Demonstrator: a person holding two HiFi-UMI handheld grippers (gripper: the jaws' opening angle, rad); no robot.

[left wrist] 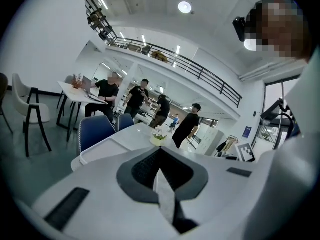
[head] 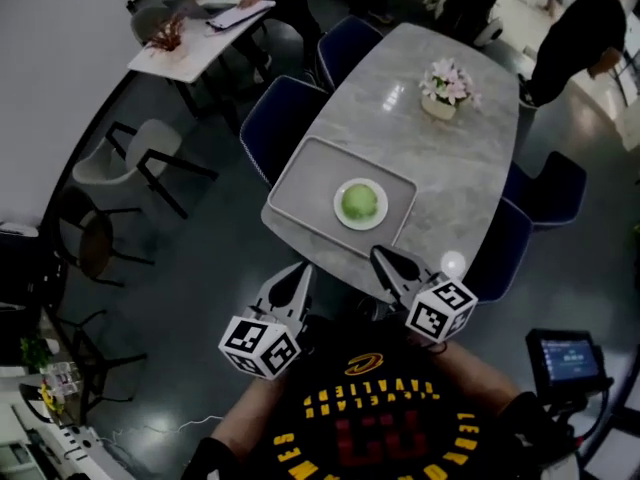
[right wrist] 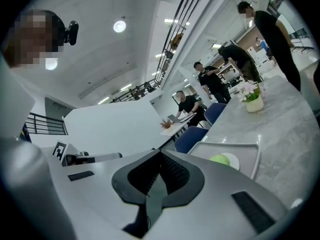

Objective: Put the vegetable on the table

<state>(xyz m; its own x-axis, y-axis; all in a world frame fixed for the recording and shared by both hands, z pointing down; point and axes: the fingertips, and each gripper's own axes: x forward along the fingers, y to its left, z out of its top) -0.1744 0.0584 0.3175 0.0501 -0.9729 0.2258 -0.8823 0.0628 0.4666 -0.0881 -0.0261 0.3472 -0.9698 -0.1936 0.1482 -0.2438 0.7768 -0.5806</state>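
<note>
A round green vegetable lies on a white plate inside a grey tray at the near end of the marble table. It also shows in the right gripper view as the green vegetable on the tray. My left gripper is shut and empty, held below the table's near edge. My right gripper is shut and empty too, its tip at the near edge just short of the tray. In their own views the left gripper and right gripper show jaws pressed together.
A pot of pink flowers stands mid-table. Blue chairs line both sides of the table. A second white table with a seated person is at the far left. People stand at the far end. A small screen sits at my right.
</note>
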